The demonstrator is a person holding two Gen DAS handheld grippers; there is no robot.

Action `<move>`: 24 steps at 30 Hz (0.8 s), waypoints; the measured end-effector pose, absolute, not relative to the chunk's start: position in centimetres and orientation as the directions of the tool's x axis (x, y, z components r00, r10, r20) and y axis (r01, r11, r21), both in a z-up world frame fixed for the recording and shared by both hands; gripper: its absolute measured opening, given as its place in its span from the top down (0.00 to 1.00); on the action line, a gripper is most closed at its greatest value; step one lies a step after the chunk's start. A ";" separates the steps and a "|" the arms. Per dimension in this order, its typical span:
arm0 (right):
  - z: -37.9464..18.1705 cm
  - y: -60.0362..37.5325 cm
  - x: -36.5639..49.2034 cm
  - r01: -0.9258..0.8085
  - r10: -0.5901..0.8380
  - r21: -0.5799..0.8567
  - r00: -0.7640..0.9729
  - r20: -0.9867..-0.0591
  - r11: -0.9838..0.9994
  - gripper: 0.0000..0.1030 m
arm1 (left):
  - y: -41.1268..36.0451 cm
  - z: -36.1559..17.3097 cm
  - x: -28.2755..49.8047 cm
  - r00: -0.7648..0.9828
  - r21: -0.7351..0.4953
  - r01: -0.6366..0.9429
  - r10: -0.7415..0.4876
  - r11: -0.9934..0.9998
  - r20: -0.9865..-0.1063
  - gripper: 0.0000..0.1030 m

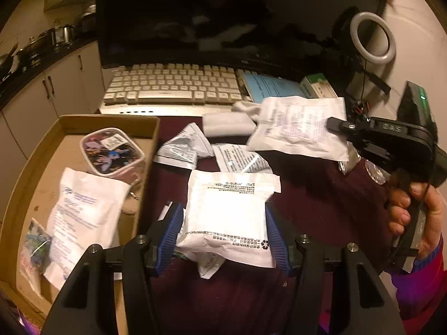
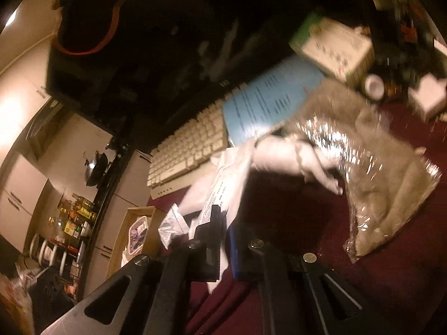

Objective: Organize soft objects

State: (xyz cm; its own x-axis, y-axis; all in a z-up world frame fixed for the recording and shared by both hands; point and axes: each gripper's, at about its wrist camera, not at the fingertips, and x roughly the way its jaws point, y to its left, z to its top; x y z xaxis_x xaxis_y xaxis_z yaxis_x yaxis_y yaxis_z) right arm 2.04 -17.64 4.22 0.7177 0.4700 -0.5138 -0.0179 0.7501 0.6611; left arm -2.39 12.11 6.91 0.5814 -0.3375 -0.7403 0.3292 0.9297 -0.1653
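My left gripper (image 1: 223, 237) is shut on a puffy white packet (image 1: 229, 212), its blue pads (image 1: 171, 231) pressing both sides just above the dark red tablecloth (image 1: 321, 195). To the left, a cardboard tray (image 1: 139, 128) holds a white printed pouch (image 1: 83, 212), a square picture-covered pouch (image 1: 111, 150) and a small colourful packet (image 1: 35, 243). My right gripper (image 1: 333, 124) is lifted at the right, shut on the edge of a flat white printed packet (image 1: 299, 125). In the right wrist view that packet (image 2: 223, 173) hangs blurred between the nearly touching fingers of the right gripper (image 2: 223, 220).
Crumpled packets (image 1: 184, 145) and a white foam roll (image 1: 226, 124) lie mid-table. Behind stand a keyboard (image 1: 173, 89), a dark monitor (image 1: 195, 14), a blue leaflet (image 1: 271, 86), a green-white box (image 1: 318, 83) and a ring light (image 1: 373, 39). A silver foil bag (image 2: 391, 167) lies right.
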 end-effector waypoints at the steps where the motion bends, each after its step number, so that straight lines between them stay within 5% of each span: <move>1: 4.8 -17.6 1.7 -0.030 0.467 0.655 0.727 -0.503 0.755 0.95 | 12.4 7.1 -2.4 0.585 -0.165 0.324 -0.335 0.931 -0.739 0.44; 24: 10.7 -16.3 -1.3 -0.160 0.455 0.569 0.783 -0.425 0.807 0.98 | 17.3 9.2 -3.5 0.660 -0.172 0.221 -0.277 0.960 -0.698 0.44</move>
